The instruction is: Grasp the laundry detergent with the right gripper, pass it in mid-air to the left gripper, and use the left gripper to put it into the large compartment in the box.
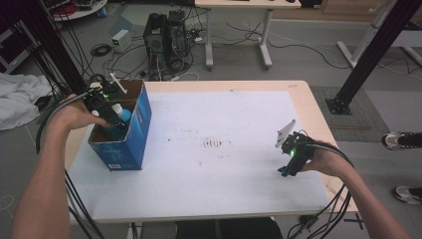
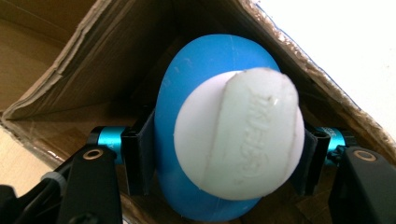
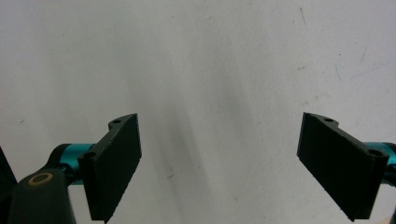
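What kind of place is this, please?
Probably a lab or workshop: computer towers and loose cables on the floor, black frame posts, and a work table.

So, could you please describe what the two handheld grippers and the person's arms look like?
Both the left gripper and right gripper are black, each with a small green light, a pale three-cornered plate on top and black cables trailing along the forearms. The jaws are flat black pads on turquoise metal pins. The forearms are bare, without sleeves.
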Action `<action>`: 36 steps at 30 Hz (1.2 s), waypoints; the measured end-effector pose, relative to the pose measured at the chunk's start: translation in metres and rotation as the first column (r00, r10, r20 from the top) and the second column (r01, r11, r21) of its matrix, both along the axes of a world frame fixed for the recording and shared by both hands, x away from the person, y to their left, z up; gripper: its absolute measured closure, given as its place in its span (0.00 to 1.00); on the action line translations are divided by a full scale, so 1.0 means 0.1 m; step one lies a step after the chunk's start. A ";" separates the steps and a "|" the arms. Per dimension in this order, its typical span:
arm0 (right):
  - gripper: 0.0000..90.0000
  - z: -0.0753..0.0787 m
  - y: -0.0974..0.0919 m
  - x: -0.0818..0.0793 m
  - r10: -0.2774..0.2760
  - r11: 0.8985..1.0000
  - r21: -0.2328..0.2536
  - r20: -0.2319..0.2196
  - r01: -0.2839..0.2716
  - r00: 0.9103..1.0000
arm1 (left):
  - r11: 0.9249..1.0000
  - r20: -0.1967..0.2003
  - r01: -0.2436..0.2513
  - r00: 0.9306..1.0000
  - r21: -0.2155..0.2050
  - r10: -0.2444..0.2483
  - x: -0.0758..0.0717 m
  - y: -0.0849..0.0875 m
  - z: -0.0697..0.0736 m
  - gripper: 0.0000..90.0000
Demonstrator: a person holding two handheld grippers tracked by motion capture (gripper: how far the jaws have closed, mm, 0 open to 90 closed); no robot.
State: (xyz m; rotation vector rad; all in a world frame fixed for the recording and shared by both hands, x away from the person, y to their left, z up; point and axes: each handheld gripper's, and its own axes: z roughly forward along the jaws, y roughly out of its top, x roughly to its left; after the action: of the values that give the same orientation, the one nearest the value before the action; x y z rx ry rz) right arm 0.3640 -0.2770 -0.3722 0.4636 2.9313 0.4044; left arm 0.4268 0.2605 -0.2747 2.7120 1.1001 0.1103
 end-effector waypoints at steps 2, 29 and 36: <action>0.14 0.01 0.00 0.00 0.005 1.000 -0.014 -0.005 -0.005 1.000 | 1.000 -0.004 0.019 1.000 0.017 -0.019 0.00 0.01 0.01 0.41; 0.14 0.02 0.01 -0.01 0.008 1.000 -0.009 0.002 -0.008 1.000 | 0.999 0.002 0.033 0.999 0.036 -0.033 -0.03 -0.02 0.01 0.41; 0.14 0.01 0.01 -0.01 0.005 1.000 -0.012 -0.002 -0.005 1.000 | 0.999 0.011 0.037 0.999 0.039 -0.037 -0.03 -0.03 0.00 0.40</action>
State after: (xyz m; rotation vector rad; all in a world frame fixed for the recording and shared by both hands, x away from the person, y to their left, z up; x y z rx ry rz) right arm 0.3632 -0.2756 -0.3708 0.4546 2.9354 0.3876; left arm 0.4243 0.2575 -0.2747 2.7612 1.0549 0.1427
